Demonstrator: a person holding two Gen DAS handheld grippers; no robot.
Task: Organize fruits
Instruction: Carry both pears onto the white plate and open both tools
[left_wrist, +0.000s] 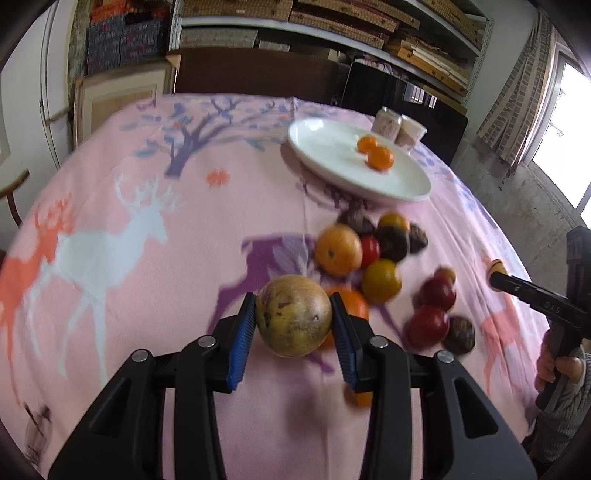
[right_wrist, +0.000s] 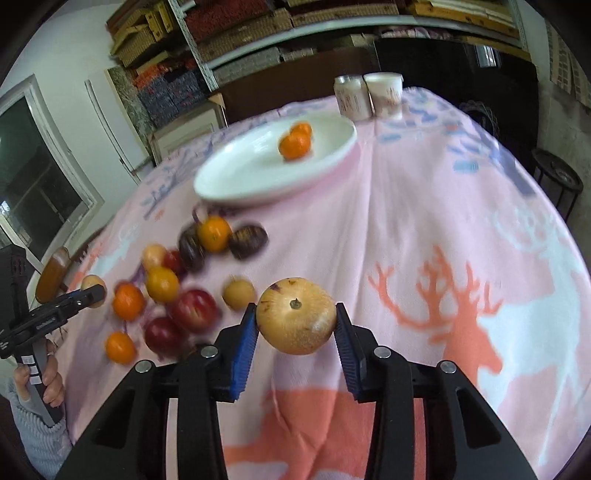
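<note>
L gripper (left_wrist: 293, 325) clamps a mottled yellow-brown pear (left_wrist: 293, 315) btwn its blue pads (left_wrist: 242, 343), fruit lifted off the pink deer-print cloth (left_wrist: 129, 295). R gripper (right_wrist: 295, 328) likewise holds a tan pear (right_wrist: 296, 315), stem end facing the cam, pads pressed on both sides, also clear of the cloth.

Open room: in the L view the whole left half of the cloth is bare out to the table edge; in the R view the right half w/ the orange deer print is bare too. Near edge of the table is hidden under the gripper bodies in both views.

Just past the L gripper, to its right, sits the loose fruit pile (left_wrist: 384, 266): oranges, red apples, dark purple-brown fruits, some touching, blurred. One orange (left_wrist: 352, 302) lies directly behind the held pear. In the R view the same pile is left of the gripper, w/ a small tan fruit (right_wrist: 238, 293) nearest the left pad.

Beyond the pile: white plate (left_wrist: 332, 155) w/ two small oranges (left_wrist: 380, 157) touching each other near its far side. Behind the plate, two pale cups (left_wrist: 399, 129) side by side near the far table edge. Shelving w/ stacked boxes (left_wrist: 332, 22) behind the table.
</note>
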